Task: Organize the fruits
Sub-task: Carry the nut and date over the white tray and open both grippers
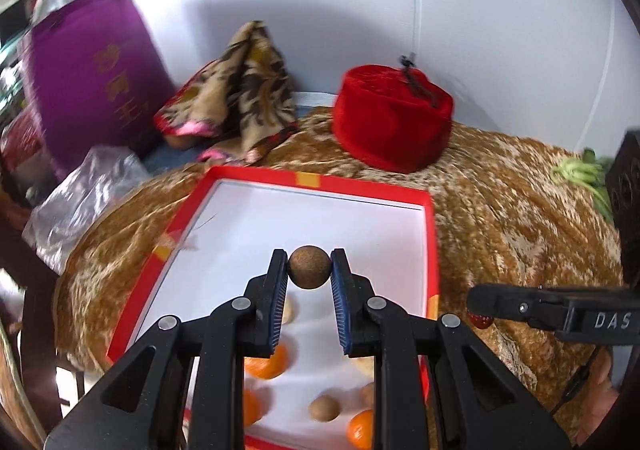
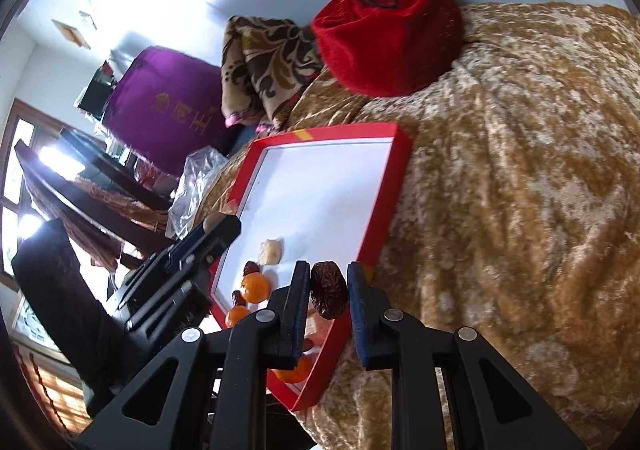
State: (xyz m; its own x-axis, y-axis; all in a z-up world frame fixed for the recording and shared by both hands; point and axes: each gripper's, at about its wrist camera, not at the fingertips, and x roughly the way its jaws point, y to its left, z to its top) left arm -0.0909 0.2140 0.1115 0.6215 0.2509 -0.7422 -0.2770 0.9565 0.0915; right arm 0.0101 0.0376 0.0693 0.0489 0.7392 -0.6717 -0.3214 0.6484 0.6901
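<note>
— What did the left gripper [image 1: 310, 266] have?

— A round brown fruit [image 1: 310, 266], clamped between its 2 pads at the very tips. Below and beyond those jaws lay the red tray [image 1: 430, 250], white inside.

— And in the tray?

— Under the jaws, 3 oranges [image 1: 267, 365] and a pale brown ball [image 1: 325, 406]; the far end past the fingertips was bare white.

— The right gripper [image 2: 329, 296]?

— Closed on a wrinkled dark red date [image 2: 329, 296], pinched between both pads, over the tray's near edge. To the left of those jaws sat an orange, 2 small dates and a pale lump [image 2: 271, 250].

— Anything farther off?

— Well beyond both sets of jaws, a red velvet pouch [image 1: 394, 117] on the gold cloth [image 1: 520, 217].
</note>
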